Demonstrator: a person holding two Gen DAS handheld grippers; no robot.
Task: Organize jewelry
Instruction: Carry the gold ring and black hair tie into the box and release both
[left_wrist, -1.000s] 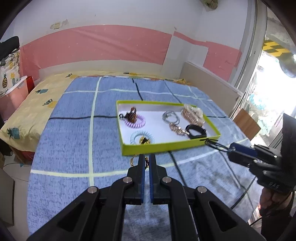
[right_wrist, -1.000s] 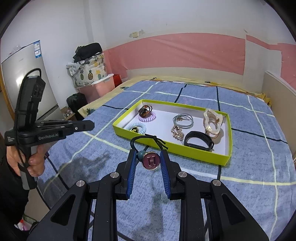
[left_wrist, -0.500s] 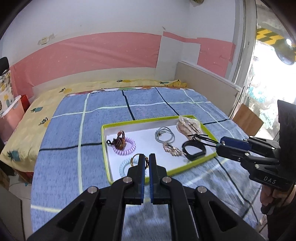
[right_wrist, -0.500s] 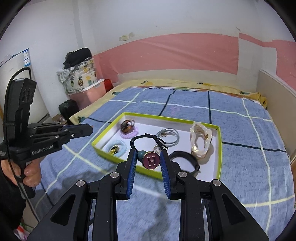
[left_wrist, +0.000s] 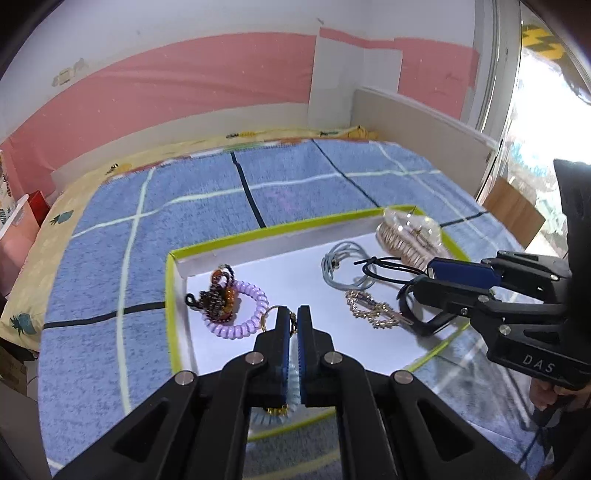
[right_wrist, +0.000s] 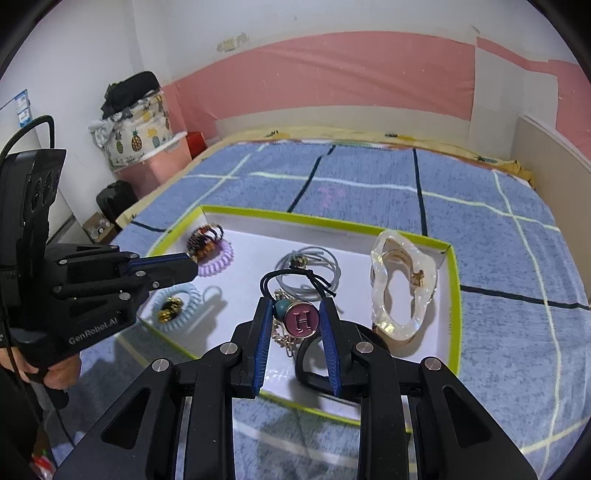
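Observation:
A lime-edged white tray (left_wrist: 258, 236) (right_wrist: 452, 280) lies on the blue bedspread. My left gripper (left_wrist: 293, 314) (right_wrist: 190, 260) is shut on a small gold ring piece (left_wrist: 267, 317) and hangs over the tray's left part. My right gripper (right_wrist: 297, 314) (left_wrist: 430, 269) is shut on a black hair tie with a pink "H" button (right_wrist: 303, 319), above the tray's middle. In the tray lie a purple coil tie (left_wrist: 240, 314), a blue coil tie (right_wrist: 177, 306), grey ties (right_wrist: 314, 266), a gold chain (left_wrist: 373, 310), a black band (right_wrist: 314, 365) and a clear claw clip (right_wrist: 399, 284).
The bed fills the view, with a yellow pineapple sheet (left_wrist: 33, 258) at its left edge. A beige headboard panel (left_wrist: 424, 144) stands at the far right. A pink bin with a pineapple bag (right_wrist: 144, 144) and a black bag (right_wrist: 114, 199) stand beside the bed.
Both grippers have moved forward and down over the tray, each still holding its piece. The tray looks nearer and larger in both views.

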